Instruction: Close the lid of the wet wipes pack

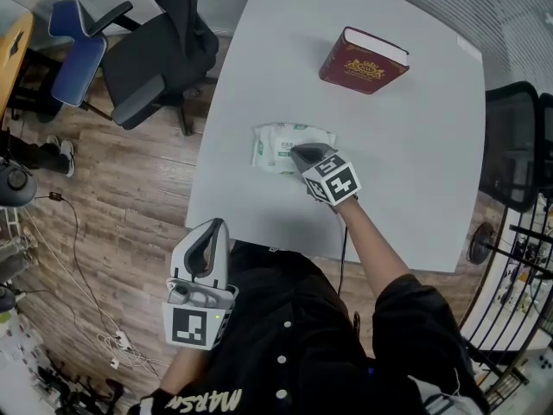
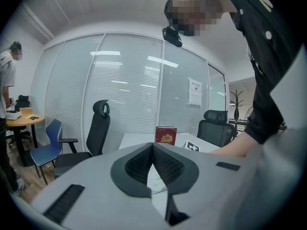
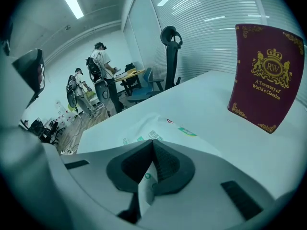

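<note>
1. Wet wipes pack (image 1: 275, 145): lies flat near the middle of the table (image 1: 415, 171), its long axis running left to right in the head view; a book (image 1: 363, 61) stands well beyond it.
2. Right gripper (image 1: 298, 152): angled down over the pack's right end, jaws closed, apparently pinching the thin white lid (image 3: 145, 183).
3. Left gripper (image 1: 212, 224): jaws together, empty, held off the table's near edge, well apart from the pack.
4. Key relation: the pack's body extends leftward from the right gripper, so the lid would likely be laid down that way.
</note>
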Demonstrator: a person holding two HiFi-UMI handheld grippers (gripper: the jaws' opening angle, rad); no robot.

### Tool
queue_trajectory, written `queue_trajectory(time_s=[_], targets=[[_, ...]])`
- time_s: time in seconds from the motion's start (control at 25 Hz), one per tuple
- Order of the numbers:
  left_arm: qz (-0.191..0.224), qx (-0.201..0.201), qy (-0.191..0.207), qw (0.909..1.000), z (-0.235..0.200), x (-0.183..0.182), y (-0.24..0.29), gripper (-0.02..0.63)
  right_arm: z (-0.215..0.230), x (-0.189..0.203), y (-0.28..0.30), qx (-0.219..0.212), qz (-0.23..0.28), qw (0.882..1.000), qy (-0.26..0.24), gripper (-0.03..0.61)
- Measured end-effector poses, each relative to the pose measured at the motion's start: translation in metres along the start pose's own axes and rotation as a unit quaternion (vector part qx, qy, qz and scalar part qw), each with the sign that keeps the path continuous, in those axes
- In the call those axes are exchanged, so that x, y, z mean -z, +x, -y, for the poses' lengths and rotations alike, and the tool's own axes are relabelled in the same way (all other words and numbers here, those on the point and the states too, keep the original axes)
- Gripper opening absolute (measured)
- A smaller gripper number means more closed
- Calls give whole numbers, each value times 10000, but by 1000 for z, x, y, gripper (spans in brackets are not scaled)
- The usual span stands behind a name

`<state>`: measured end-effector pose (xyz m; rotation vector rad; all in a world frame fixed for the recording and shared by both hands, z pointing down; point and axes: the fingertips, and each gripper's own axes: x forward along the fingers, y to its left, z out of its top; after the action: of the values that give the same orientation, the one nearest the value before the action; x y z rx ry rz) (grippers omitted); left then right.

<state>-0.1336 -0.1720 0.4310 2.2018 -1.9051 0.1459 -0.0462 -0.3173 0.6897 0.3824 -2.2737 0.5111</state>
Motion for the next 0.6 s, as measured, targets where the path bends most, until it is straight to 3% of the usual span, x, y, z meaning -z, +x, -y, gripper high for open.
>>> queue_trajectory(time_s=[0.28,0.4,0.6], targets=[[-300,-115,-165,9993,-2,11,0,15,-4,0,0,306,41,9983,-491,28],[-75,-55,-21,10000,-1,3,3,15,-9,-2,-1,347,39,9978,-558,29],[-143,-103,-62,9998,-2,6,2,15,-8,-1,0,325,50,9980,-547,29]])
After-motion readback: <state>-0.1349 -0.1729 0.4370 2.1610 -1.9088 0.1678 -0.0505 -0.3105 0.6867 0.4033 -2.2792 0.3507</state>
